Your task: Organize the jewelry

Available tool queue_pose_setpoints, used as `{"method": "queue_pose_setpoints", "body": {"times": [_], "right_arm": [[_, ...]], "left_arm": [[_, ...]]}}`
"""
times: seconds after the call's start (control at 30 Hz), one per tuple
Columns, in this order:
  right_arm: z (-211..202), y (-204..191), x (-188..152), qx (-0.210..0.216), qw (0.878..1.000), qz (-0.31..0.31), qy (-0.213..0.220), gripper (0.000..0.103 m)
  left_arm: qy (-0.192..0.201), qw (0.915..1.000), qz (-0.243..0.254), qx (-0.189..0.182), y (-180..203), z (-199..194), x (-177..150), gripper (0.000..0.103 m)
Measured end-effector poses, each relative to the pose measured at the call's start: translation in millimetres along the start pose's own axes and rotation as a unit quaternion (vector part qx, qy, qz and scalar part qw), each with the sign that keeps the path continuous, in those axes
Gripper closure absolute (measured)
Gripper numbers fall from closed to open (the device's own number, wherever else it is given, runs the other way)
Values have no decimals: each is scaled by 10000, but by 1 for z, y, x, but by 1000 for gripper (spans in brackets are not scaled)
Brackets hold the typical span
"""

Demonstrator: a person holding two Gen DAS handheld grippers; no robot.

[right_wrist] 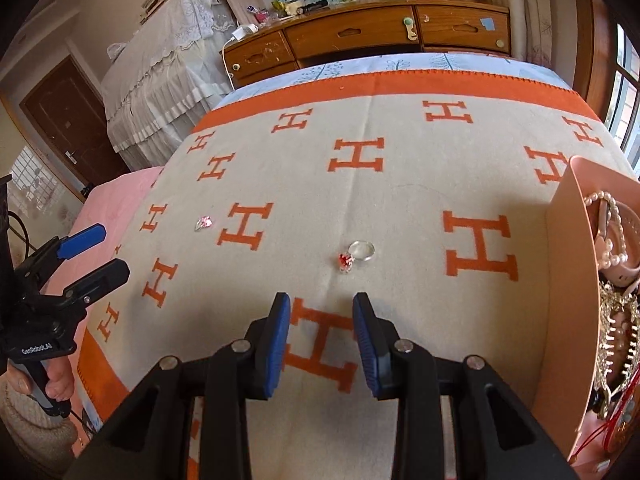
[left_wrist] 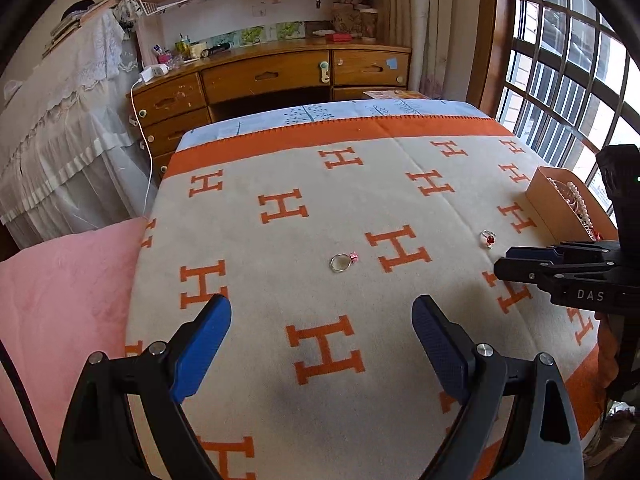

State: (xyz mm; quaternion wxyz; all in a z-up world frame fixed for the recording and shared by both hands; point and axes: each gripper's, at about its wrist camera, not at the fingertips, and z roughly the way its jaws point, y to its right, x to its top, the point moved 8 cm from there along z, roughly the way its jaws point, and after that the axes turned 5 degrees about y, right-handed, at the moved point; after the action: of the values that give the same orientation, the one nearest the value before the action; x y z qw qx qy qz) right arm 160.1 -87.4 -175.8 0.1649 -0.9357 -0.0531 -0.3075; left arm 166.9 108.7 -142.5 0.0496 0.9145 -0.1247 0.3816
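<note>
A silver ring with a pink stone [left_wrist: 342, 261] lies on the H-patterned blanket [left_wrist: 280, 184], just ahead of my left gripper [left_wrist: 322, 320], which is open and empty above the blanket. It shows small in the right wrist view [right_wrist: 204, 223]. A silver ring with a red stone [right_wrist: 357, 254] lies just ahead of my right gripper [right_wrist: 322, 320], which is partly open and empty. This ring also shows in the left wrist view [left_wrist: 488, 238], left of the right gripper [left_wrist: 508, 266]. A pink jewelry box [right_wrist: 568, 280] holding pearls and chains stands at the right.
The left gripper [right_wrist: 96, 254] shows at the left of the right wrist view. A pink cushion [left_wrist: 60, 292] lies left of the blanket. A wooden desk with drawers [left_wrist: 272, 76] stands beyond the bed. Windows [left_wrist: 568, 80] are on the right.
</note>
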Motion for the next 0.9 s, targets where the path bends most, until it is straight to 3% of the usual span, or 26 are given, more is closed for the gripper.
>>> {"method": "queue_pose_setpoints", "body": {"times": [0.4,0.53,0.57,0.7,0.77,0.9], "right_arm": [[18,-6,18,-927,9942,-490,226,71],[18,-1,19,-1228,9894,-711,305,90],[16,2,19,-1218,9898,-668,317,95],[12,10,19,-873,9952,-309,309,95],[9,13,17,-701,9970,-167,298,95],[2,17,11,-476,9985,25,269,95]], "left_arm": [[-256,9972,546,-450,-4,37,13,12],[-350,9919,1015,-686,5,51,16,14],[-370,9902,1137,-727,8,54,16,17],[-519,9805,1661,-911,21,70,15,30],[-643,9743,1930,-969,25,81,15,45],[-788,9680,2026,-1253,26,93,20,60]]}}
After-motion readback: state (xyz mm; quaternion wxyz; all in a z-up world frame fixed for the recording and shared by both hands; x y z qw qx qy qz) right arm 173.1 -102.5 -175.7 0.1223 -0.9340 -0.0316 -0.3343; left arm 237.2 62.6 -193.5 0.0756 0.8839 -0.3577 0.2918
